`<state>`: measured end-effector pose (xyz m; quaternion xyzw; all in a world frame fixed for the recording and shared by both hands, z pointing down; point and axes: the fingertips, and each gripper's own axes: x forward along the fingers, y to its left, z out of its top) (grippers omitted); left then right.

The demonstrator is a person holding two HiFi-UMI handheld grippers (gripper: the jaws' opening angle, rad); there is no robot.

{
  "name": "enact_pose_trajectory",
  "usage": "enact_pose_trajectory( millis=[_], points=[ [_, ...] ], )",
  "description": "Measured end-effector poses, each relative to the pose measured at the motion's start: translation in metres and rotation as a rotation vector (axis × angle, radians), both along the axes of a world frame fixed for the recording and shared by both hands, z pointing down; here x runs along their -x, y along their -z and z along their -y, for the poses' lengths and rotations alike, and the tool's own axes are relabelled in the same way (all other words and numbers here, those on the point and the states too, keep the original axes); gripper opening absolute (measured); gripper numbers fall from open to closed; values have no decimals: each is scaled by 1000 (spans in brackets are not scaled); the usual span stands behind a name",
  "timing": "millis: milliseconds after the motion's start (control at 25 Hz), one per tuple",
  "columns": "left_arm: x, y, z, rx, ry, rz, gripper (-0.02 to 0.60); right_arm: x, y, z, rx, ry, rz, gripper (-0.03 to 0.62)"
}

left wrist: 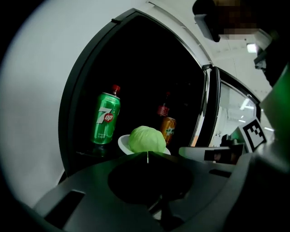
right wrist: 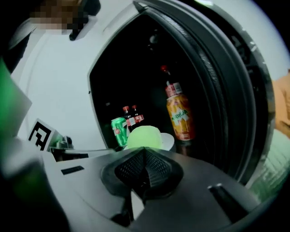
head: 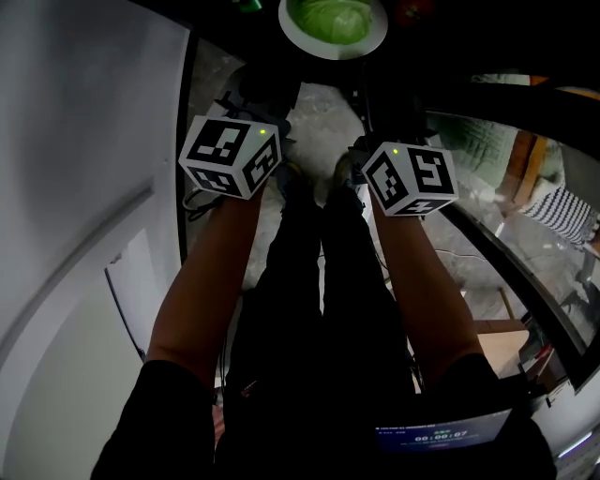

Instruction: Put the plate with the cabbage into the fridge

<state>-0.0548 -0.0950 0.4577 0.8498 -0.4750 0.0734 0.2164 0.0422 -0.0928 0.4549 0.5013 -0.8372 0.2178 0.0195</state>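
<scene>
A white plate (head: 373, 43) with a green cabbage (head: 330, 19) on it sits inside the open fridge, at the top middle of the head view. In the left gripper view the plate (left wrist: 122, 143) and cabbage (left wrist: 146, 139) show just past my left gripper (left wrist: 148, 155), whose jaws meet. My right gripper (right wrist: 144, 152) is also shut, with the cabbage (right wrist: 144, 136) and plate (right wrist: 168, 141) right behind its tips. Both jaws hide the plate's near rim, so I cannot tell whether they touch it. From above, the left gripper (head: 270, 82) and right gripper (head: 360, 94) point at the plate side by side.
A green 7up can (left wrist: 105, 118) stands left of the plate, an orange can (left wrist: 168, 129) behind it. An orange soda bottle (right wrist: 179, 112) and small cola bottles (right wrist: 131, 118) stand in the fridge. The white fridge wall (head: 75, 187) is at left, the glass door (head: 506, 244) at right.
</scene>
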Motion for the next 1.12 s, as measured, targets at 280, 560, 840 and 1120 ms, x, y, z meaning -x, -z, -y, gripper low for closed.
enact_pose_trajectory(
  millis=[280,560,840,1120],
  points=[
    [-2,-15,-4,-9,-21,82,5,14,-7,-3,-18,46,-71,8],
    [-4,-23,3,9,-29,76,5,20,-9,4,-8,54,-56,8],
    [-5,-22,8,14,-34,70,3,20,-11,11,0,51,-60,8],
    [-3,-22,13,16,-29,60,5,22,-12,17,-18,54,-68,6]
  ],
)
